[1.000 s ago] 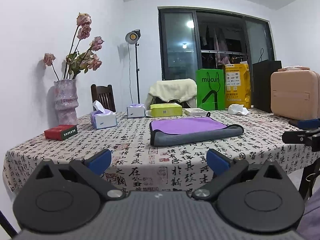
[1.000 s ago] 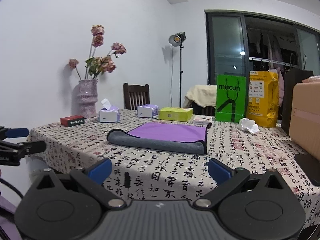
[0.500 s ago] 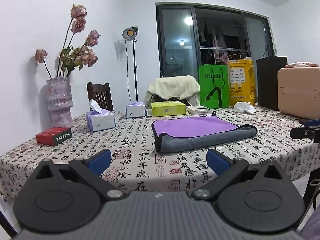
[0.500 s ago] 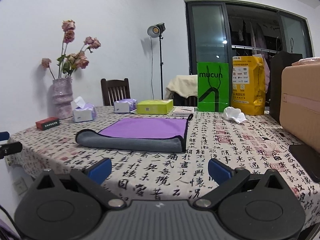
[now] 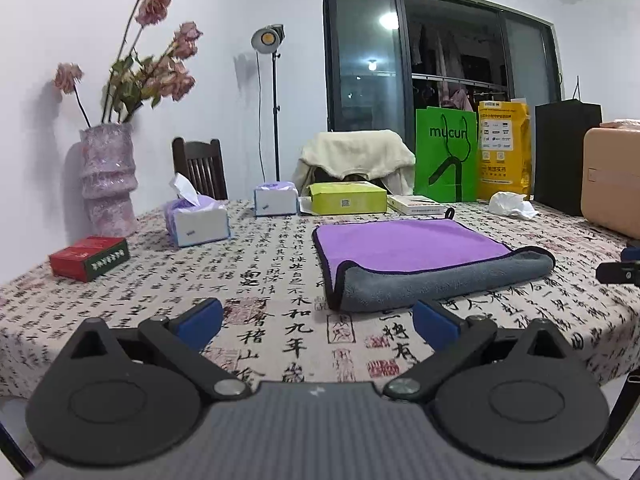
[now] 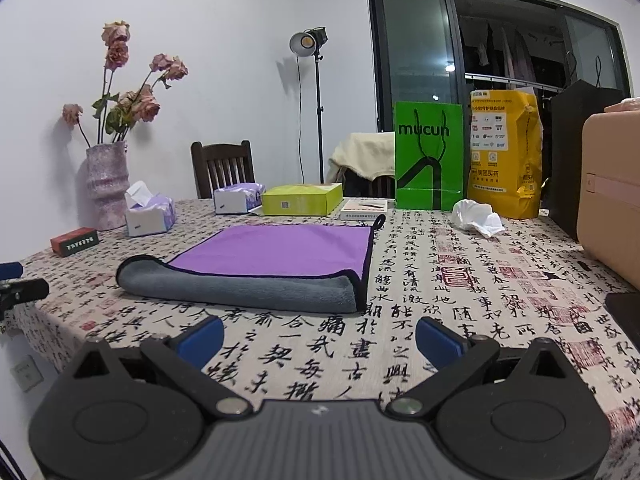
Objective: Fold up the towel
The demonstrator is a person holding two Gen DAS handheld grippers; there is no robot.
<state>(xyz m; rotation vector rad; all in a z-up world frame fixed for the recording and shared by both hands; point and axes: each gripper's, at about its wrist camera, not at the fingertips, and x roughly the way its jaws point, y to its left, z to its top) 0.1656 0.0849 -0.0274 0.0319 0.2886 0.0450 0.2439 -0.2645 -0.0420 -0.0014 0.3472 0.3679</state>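
A purple towel with a grey underside (image 5: 408, 246) lies folded on the table, its rolled grey fold facing me; it also shows in the right wrist view (image 6: 276, 252). My left gripper (image 5: 318, 322) is open and empty, low over the table's front edge, just short of the towel's near left corner. My right gripper (image 6: 319, 338) is open and empty, short of the towel's near right corner. Each gripper's tip shows at the edge of the other's view.
The table (image 5: 256, 276) has a calligraphy cloth. A vase of roses (image 5: 108, 176), red box (image 5: 90, 258), two tissue boxes (image 5: 198, 220), yellow-green box (image 5: 346, 198), green bag (image 5: 446, 154), yellow bag (image 6: 504, 152), crumpled tissue (image 6: 476, 218) and tan case (image 6: 612, 196) surround the towel.
Both grippers have moved forward and closer to the table and towel, which now looms larger. Both stay open. The towel has not moved.
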